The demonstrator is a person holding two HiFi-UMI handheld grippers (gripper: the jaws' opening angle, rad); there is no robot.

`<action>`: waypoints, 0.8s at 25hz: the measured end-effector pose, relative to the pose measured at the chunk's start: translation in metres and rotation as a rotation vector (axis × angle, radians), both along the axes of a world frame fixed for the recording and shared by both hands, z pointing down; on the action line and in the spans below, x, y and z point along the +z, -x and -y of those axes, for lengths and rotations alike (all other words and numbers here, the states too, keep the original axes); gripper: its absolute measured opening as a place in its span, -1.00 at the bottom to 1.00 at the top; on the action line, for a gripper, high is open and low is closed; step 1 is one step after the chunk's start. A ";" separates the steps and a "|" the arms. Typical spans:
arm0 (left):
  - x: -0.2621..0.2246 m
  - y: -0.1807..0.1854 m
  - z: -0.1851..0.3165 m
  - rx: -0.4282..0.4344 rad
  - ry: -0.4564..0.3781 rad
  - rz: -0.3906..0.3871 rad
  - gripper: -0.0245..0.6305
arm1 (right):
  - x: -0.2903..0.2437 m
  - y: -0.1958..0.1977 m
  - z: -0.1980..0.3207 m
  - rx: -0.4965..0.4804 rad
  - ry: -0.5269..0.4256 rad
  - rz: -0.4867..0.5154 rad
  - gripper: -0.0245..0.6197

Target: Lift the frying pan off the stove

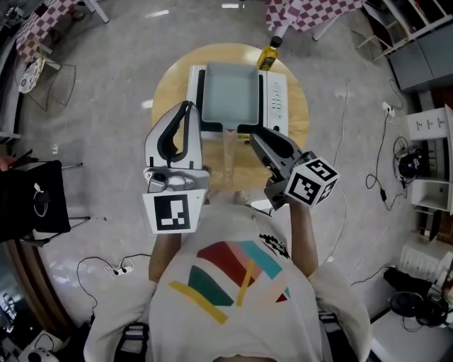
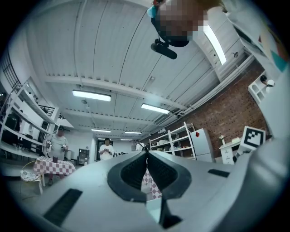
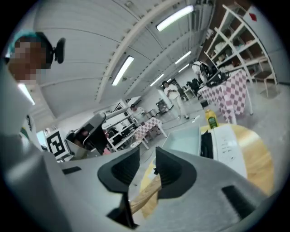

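While a person in a white T-shirt (image 1: 241, 290) with a multicoloured print is leaning over a round light-wood surface (image 1: 167, 92), a square pale grey-green frying pan (image 1: 228, 90) is sitting flat on a white countertop stove (image 1: 277, 97), its light wooden handle (image 1: 230, 152) pointing back toward the person. The grey left gripper (image 1: 187, 106) is hovering over the near left part of the surface, level with the pan's left corner and well clear of the handle. The left gripper view is showing its jaws meeting at the tips with nothing between them, aimed across the room at shelving and standing people rather than at the pan. The grey right gripper (image 1: 253, 137) is reaching in from the right, its tips just beside the handle near the spot where it joins the pan. From the right gripper view, its two jaws are standing a narrow way apart. The wooden handle is showing through the lower part of that gap, beyond the dark pads, and the pads are not pressing on it. A yellow bottle (image 1: 267, 55) with a dark cap is standing at the far edge of the surface, just behind the stove. Tables under red-and-white checked cloths (image 1: 311, 10) are standing on the grey floor beyond.
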State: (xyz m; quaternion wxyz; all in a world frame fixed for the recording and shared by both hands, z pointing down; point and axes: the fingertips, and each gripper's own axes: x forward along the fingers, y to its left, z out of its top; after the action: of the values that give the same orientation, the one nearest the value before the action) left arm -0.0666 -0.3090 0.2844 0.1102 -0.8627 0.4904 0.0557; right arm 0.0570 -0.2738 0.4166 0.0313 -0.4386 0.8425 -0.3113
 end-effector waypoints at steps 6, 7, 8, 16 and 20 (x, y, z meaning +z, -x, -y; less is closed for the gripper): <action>0.000 0.017 0.002 -0.058 0.003 0.002 -0.89 | 0.042 0.009 -0.005 -0.140 0.186 0.234 -0.46; 0.000 0.019 0.001 -0.067 0.000 0.001 -0.89 | 0.049 0.012 -0.005 -0.161 0.219 0.277 -0.45; -0.001 0.021 0.000 -0.074 -0.003 0.001 -0.89 | 0.056 0.015 -0.005 -0.189 0.249 0.319 -0.39; -0.002 0.030 -0.007 -0.114 -0.010 0.033 -0.89 | 0.111 0.047 -0.018 -0.357 0.570 0.656 -0.22; 0.001 0.035 -0.010 -0.129 -0.013 0.090 -0.89 | 0.113 0.075 -0.019 -0.455 0.639 0.760 -0.22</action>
State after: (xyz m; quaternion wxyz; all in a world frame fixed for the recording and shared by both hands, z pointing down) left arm -0.1016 -0.2993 0.2859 0.1412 -0.8303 0.5390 0.0131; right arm -0.0185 -0.2548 0.5299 0.1307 -0.0896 0.7088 -0.6874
